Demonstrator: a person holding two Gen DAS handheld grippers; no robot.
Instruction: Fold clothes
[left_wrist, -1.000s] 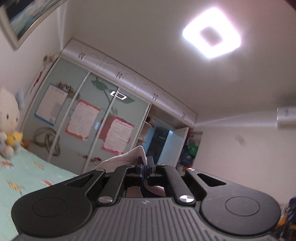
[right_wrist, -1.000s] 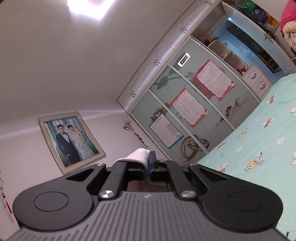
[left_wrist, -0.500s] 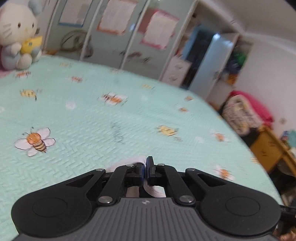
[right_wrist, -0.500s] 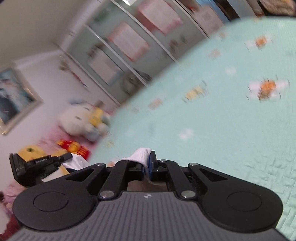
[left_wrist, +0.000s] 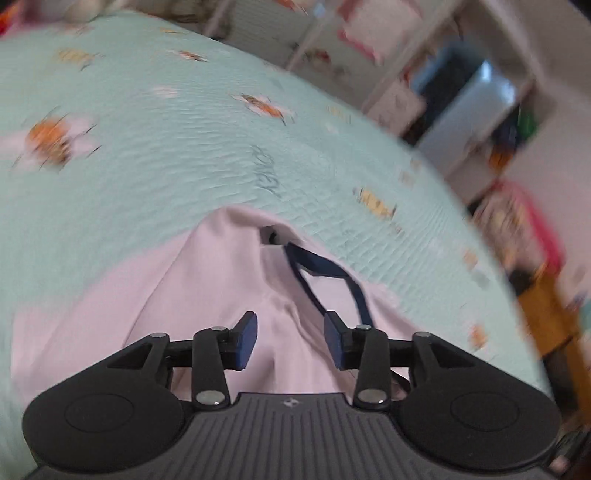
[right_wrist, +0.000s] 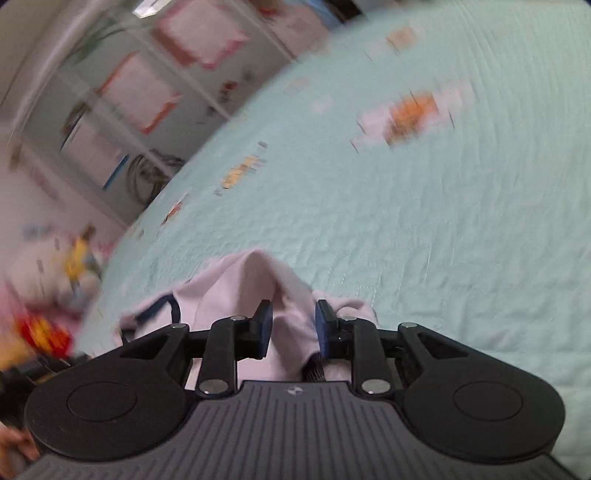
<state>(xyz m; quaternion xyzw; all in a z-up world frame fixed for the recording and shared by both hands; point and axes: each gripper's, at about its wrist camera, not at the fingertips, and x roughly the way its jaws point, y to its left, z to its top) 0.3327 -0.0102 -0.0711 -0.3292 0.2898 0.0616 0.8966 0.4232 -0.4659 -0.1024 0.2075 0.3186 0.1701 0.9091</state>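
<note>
The pale pink garment (left_wrist: 207, 295) lies on the bed just ahead of both tools, its cloth heaped into a soft peak rather than spread flat. A dark navy strap or trim (left_wrist: 325, 280) loops across it on the left wrist view, and the same dark band (right_wrist: 162, 308) shows at the garment's left edge in the right wrist view.

The left tool (left_wrist: 290, 338) has its jaws opening; pink cloth lies between and beneath them, but the blue pads stand clear of it. The right tool (right_wrist: 293, 328) is likewise opening, with a fold of the cloth rising between its pads and no pinch visible.

As a judgement, the garment has just been laid down and let go: placing is done, while flattening and every fold appear left to do, since the cloth is bunched and shows no crisp folded edge. How much of it lies out of sight beneath the tools I cannot tell.

The bed (left_wrist: 184, 147) wears a mint-green quilted cover printed with cartoon bees (right_wrist: 410, 114). Beyond it stands a wardrobe (right_wrist: 122, 107) with pink-framed sheets on its sliding doors. Both views are blurred, and the clutter at the edges of the room cannot be made out.
</note>
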